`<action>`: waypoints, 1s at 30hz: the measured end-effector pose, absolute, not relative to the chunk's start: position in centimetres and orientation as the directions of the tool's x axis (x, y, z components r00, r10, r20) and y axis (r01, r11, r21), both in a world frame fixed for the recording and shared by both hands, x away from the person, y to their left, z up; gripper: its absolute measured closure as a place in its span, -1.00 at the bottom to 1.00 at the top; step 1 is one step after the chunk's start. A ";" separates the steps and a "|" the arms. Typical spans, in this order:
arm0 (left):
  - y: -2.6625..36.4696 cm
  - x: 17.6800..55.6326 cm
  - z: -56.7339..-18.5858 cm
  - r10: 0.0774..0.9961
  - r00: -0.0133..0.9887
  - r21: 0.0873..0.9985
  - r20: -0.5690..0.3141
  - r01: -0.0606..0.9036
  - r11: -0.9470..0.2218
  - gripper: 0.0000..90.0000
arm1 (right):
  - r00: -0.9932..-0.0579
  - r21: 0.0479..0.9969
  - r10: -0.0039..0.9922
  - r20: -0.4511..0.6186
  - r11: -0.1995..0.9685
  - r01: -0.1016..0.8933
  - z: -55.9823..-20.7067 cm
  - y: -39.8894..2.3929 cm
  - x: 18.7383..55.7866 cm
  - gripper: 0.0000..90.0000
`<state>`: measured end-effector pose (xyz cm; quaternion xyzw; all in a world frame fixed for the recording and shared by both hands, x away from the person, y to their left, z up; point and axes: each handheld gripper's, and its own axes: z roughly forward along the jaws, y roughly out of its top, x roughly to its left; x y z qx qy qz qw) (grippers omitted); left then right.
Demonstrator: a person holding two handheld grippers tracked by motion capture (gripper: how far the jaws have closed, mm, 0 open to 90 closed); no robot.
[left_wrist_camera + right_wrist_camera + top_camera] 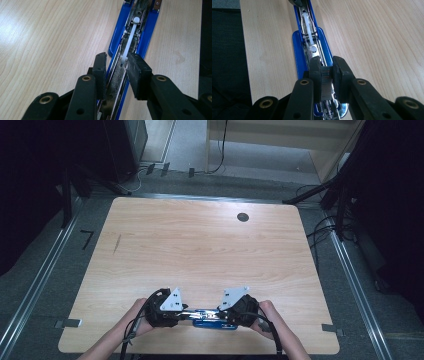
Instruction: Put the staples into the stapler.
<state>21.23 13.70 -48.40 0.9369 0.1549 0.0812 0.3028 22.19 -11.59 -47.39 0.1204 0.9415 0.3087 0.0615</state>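
Observation:
A blue stapler [215, 322] lies opened flat along the front edge of the wooden table [200, 245]. Its metal staple channel faces up, with a white plastic pusher [130, 37] inside. My left gripper [186, 314] clamps the channel at the stapler's left end. In the left gripper view the left gripper [116, 67] has both pads against the channel's sides, above the blue base [147, 27]. My right gripper [223, 314] grips the opposite end. In the right gripper view the right gripper [327, 67] is shut on a grey metal part of the stapler [298, 50]. A hand holds each gripper.
A small dark round grommet [243, 217] sits in the tabletop at the back right, and a thin dark mark [117, 244] shows at the left. Metal floor rails [35, 285] run along both sides of the table. Cables lie on the floor behind.

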 end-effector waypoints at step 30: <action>13.7 21.2 -48.4 0.340 0.939 0.593 0.058 0.241 -0.768 0.56 | -0.972 0.586 0.225 -0.063 0.797 0.147 -47.8 -12.3 22.2 0.77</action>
